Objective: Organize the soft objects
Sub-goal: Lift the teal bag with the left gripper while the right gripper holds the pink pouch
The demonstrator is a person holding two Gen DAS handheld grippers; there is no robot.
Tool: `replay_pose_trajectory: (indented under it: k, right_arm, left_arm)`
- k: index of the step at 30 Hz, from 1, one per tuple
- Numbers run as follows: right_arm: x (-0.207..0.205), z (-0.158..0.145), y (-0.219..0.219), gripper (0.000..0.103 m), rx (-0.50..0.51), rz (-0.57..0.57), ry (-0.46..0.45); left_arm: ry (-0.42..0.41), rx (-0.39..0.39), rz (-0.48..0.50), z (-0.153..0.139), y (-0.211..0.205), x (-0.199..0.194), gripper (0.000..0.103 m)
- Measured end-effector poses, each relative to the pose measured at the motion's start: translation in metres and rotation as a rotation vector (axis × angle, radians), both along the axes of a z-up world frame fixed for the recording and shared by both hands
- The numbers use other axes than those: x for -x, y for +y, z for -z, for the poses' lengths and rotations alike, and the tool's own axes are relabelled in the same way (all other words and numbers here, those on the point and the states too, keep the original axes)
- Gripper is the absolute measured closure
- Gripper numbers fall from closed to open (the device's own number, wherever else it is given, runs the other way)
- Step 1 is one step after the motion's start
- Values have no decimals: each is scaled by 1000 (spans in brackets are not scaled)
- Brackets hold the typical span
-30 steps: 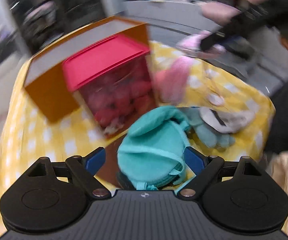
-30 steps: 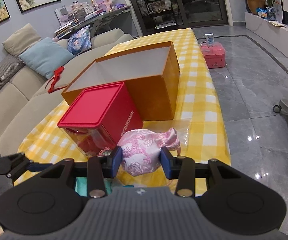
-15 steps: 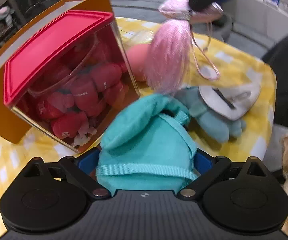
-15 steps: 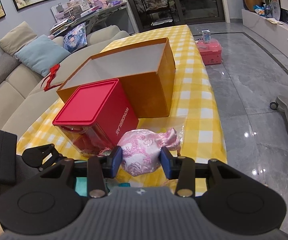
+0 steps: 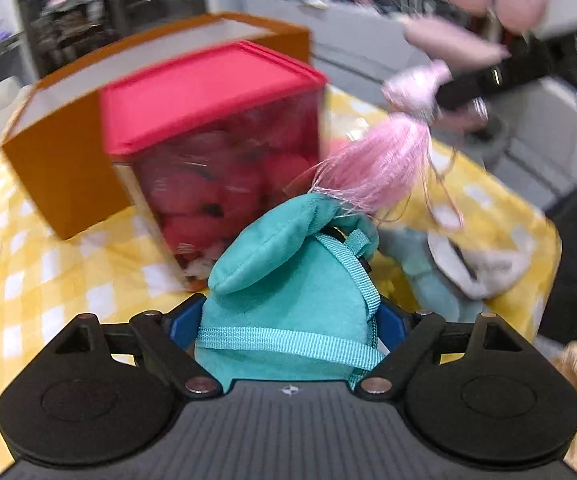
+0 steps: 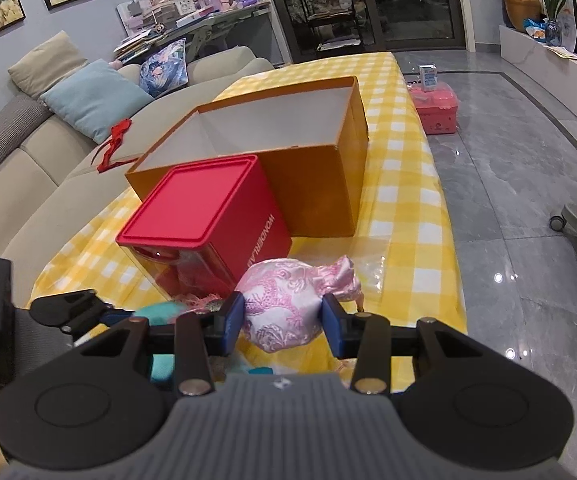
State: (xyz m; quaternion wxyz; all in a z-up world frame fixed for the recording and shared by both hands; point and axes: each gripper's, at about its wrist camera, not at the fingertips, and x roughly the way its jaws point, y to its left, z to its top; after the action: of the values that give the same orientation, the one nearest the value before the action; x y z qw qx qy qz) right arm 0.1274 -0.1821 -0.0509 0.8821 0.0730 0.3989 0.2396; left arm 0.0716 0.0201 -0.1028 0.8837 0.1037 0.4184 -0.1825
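Teal fabric is filling the lower centre of the left wrist view: the left gripper (image 5: 288, 322) is clenching a teal plush pouch (image 5: 288, 280) between its blue fingers (image 5: 182, 324), with the pouch's webbing strap lying across its front. Behind it, in the middle of the frame, a clear container with a red lid (image 5: 208, 92) is sitting on the yellow checked bench (image 5: 48, 264), packed with red soft items, and an open orange box (image 5: 64, 176) is standing just behind it at upper left. A pink tassel (image 5: 380, 160) is hanging at centre right, brushing the top of the pouch. A pale blue plush toy (image 5: 440, 280) is lying on the bench at right.

In the right wrist view, the right gripper (image 6: 284, 322) is grasping a pink embroidered satin pouch (image 6: 288, 304) at lower centre, its fingers (image 6: 232, 318) pressing both sides. The pouch is sitting above the bench's near end, in front of the red-lidded container.
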Motion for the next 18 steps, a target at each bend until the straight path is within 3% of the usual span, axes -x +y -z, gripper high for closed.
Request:
replay_pose_trajectory:
  k: [14,18]
  right_arm:
    - [1,-4,4,61,-28,12,-3]
    - [9,-23,3,61,-65,47,-94]
  left_arm:
    - [-61,141,-97,-57,4,7,4]
    - [-58,145,-150,-76,8,6,4]
